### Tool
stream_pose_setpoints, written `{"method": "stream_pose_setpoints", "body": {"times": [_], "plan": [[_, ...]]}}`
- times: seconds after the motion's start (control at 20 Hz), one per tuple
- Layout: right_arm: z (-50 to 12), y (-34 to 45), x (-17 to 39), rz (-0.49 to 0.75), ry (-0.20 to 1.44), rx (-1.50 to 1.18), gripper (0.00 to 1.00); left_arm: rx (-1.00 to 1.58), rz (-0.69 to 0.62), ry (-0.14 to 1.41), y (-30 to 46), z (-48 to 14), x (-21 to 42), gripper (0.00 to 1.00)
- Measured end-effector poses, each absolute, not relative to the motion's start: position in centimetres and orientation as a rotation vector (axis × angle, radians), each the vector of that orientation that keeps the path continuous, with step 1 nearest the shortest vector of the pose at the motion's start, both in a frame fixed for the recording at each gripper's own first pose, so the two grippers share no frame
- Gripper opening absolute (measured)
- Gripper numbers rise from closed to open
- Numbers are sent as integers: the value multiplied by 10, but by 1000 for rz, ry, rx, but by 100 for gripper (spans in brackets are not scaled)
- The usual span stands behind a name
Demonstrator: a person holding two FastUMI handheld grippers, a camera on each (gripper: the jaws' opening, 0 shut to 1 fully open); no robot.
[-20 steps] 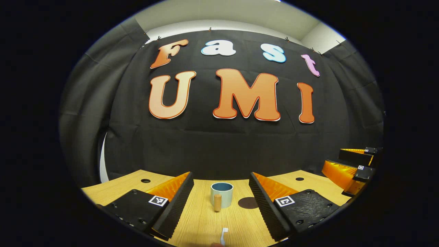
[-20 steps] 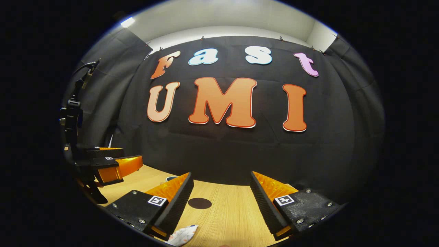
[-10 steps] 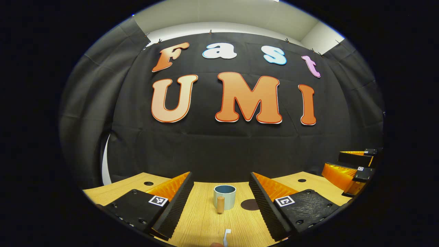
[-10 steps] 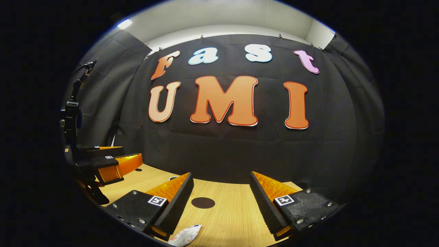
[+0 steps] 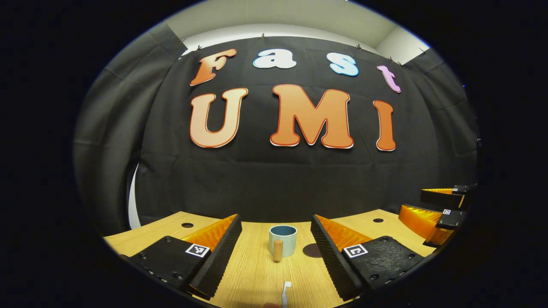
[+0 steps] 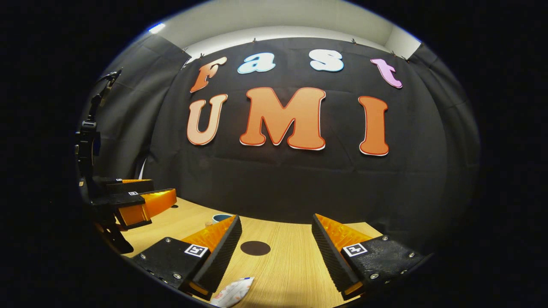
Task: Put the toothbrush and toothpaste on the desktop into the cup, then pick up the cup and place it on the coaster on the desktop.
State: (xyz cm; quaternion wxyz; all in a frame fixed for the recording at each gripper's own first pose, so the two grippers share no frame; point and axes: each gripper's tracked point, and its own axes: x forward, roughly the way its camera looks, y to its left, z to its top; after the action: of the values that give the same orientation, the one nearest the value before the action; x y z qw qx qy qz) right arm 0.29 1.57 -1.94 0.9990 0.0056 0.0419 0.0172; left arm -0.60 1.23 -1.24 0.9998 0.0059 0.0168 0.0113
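Both views have crept slightly forward. The left gripper [image 5: 276,256], jaws open and empty, lines up on the toothbrush [image 5: 284,293] before the cup [image 5: 282,241]; the right gripper [image 6: 276,256], also open, frames the coaster [image 6: 255,247], toothpaste [image 6: 233,291] below on the worktop [image 6: 291,273].

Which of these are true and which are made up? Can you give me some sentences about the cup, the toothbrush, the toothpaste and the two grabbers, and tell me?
1. The cup is standing upright on the desk. True.
2. The toothbrush is already in the cup. False: it lies on the desk, nearer the camera than the cup.
3. The left gripper is open, holding nothing. True.
4. The right gripper is squeezing the toothpaste. False: its fingers are apart and the toothpaste lies on the desk by its left finger.
5. The cup is sitting on the coaster. False: the dark round coaster is bare, and the cup stands beside it.
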Motion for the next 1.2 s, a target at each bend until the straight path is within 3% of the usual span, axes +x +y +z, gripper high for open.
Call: {"method": "stream_pose_setpoints", "body": {"times": [0.65, 1.2], "plan": [[-122, 58, -11, 117, 417, -14, 98, 38, -34, 424, 11, -136, -15, 98], [-182, 80, -33, 164, 649, -47, 86, 42, -2, 687, 9, -205, -35, 98]]}}
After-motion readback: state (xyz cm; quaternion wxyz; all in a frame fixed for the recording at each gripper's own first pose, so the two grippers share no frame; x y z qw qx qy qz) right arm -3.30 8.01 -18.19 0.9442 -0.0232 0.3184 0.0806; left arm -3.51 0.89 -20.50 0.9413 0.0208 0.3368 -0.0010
